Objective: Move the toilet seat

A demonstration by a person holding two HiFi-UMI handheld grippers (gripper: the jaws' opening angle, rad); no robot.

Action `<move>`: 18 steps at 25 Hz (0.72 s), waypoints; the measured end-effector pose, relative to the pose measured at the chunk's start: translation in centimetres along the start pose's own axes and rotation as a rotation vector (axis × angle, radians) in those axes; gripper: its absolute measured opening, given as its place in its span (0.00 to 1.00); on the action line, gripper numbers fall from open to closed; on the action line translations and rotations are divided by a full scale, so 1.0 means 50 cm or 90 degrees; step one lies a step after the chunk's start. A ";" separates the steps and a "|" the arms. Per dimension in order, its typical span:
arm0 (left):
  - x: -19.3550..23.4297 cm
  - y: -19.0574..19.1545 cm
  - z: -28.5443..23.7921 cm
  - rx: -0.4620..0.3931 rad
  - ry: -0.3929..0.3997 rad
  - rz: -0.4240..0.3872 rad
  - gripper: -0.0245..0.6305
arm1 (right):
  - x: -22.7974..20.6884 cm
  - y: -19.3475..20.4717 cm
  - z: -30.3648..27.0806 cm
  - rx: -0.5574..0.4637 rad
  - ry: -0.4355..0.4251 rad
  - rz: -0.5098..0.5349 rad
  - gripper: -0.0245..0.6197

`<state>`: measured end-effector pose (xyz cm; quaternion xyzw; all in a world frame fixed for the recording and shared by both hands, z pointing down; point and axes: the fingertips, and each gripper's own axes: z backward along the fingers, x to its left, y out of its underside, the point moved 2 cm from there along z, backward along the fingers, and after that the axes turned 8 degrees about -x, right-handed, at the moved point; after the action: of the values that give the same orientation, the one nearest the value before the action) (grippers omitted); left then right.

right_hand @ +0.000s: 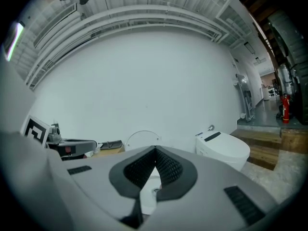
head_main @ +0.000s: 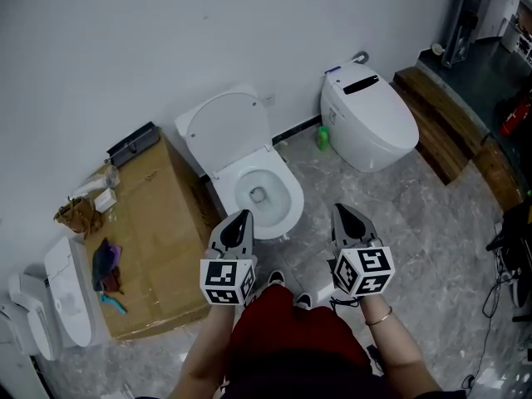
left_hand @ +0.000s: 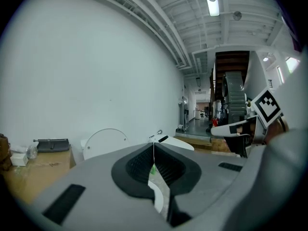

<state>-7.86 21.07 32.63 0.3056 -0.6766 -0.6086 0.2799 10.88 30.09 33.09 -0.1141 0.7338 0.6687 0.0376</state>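
Note:
A white toilet stands against the wall with its seat and lid [head_main: 226,127] raised upright above the open bowl [head_main: 288,191]. My left gripper [head_main: 243,215] is shut and empty, its tips just over the bowl's near left rim. My right gripper [head_main: 339,210] is also shut and empty, over the floor to the right of the bowl. In the left gripper view the shut tips [left_hand: 154,146] point toward the wall, and the raised lid [left_hand: 103,141] shows to their left. The right gripper view has its shut tips [right_hand: 155,150] just below the raised lid [right_hand: 143,137].
A second white toilet [head_main: 371,120] with its lid down stands to the right, with a green bottle [head_main: 322,138] beside it. A large cardboard box [head_main: 158,223] sits left of the bowl, with small items on it. Wooden steps [head_main: 434,116] run along the right. The floor is grey marble.

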 end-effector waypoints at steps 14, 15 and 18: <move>0.114 0.070 -0.219 0.043 -0.004 0.014 0.08 | -0.085 0.036 -0.222 0.066 0.015 0.006 0.06; 0.130 0.073 -0.238 0.047 -0.005 0.014 0.08 | -0.089 0.037 -0.246 0.070 0.016 0.006 0.06; 0.175 0.083 -0.290 0.060 -0.008 0.016 0.08 | -0.102 0.038 -0.315 0.080 0.025 -0.004 0.06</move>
<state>-3.02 5.32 38.28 0.3060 -0.7100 -0.5748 0.2682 16.96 15.23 37.60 -0.1268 0.7746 0.6188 0.0320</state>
